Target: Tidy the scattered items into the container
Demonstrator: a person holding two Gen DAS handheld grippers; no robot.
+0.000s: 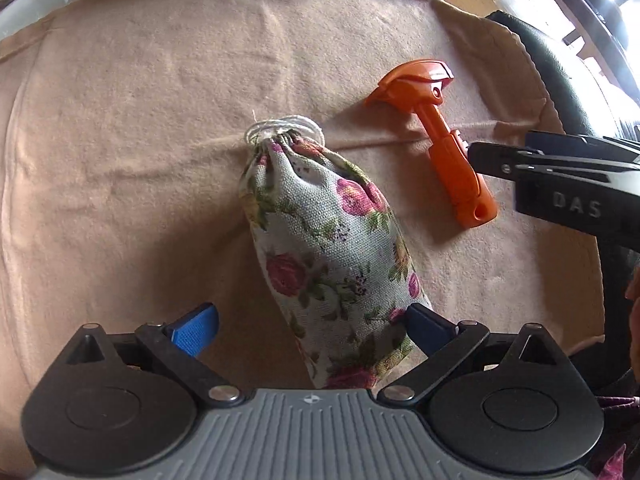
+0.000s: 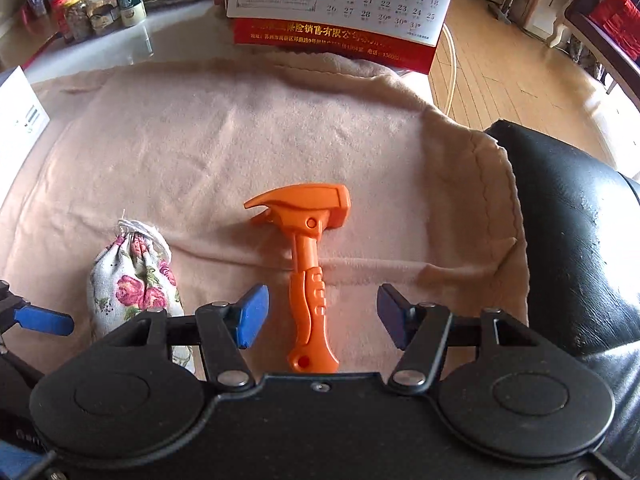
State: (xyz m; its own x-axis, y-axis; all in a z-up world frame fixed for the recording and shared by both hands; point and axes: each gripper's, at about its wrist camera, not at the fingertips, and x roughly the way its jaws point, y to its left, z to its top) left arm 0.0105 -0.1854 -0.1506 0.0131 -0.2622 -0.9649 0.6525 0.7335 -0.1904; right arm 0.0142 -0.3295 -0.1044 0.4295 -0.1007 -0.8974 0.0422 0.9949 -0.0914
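A floral drawstring pouch (image 1: 324, 248) lies on a peach towel (image 1: 140, 140), its tied neck pointing away. My left gripper (image 1: 312, 330) is open with the pouch's bottom end between its blue pads; the right pad touches the cloth. An orange toy hammer (image 2: 308, 264) lies on the towel (image 2: 240, 140), head away. My right gripper (image 2: 320, 316) is open with the hammer's handle between its pads, not touching. The pouch also shows at the left of the right wrist view (image 2: 132, 280), and the hammer to the right in the left wrist view (image 1: 440, 140). No container is in view.
A black leather chair (image 2: 580, 240) borders the towel on the right. A red desk calendar (image 2: 340, 12) stands behind the towel. Jars and packets (image 2: 92, 4) crowd the far left of the table. A white box (image 2: 20, 116) sits at the left edge.
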